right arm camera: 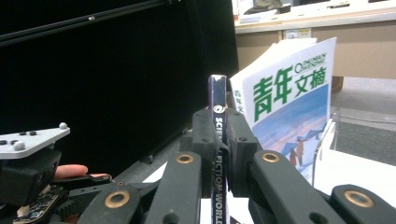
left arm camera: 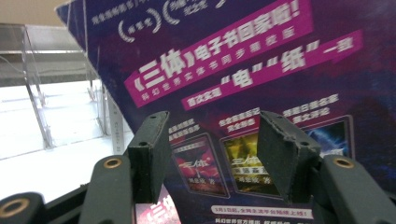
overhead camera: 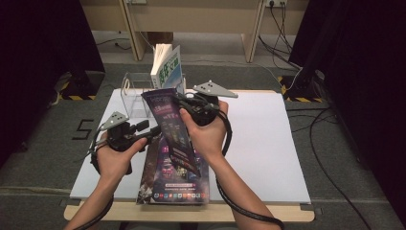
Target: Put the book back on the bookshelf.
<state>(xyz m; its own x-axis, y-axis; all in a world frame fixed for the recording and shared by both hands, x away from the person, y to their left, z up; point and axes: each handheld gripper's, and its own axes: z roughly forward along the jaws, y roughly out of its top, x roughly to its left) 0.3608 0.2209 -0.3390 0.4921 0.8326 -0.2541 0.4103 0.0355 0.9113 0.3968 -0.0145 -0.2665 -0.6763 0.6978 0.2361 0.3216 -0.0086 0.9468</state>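
A purple science-fiction magazine (overhead camera: 173,132) is lifted off the table and stands tilted on edge. My right gripper (overhead camera: 181,103) is shut on its spine near the top; in the right gripper view the narrow spine (right arm camera: 218,140) is pinched between the pads of that gripper (right arm camera: 218,116). My left gripper (overhead camera: 154,131) stands open just left of the magazine. In the left gripper view its jaws are apart around that gripper's midpoint (left arm camera: 212,126), with the cover (left arm camera: 261,60) close behind them; I cannot tell whether they touch it. A second purple magazine (overhead camera: 174,189) lies flat below.
A clear acrylic rack (overhead camera: 135,93) stands at the back of the white table top (overhead camera: 258,143) and holds an upright green-and-white magazine (overhead camera: 168,67), which appears again as that magazine (right arm camera: 292,102) beside the held spine. Black curtains flank the table.
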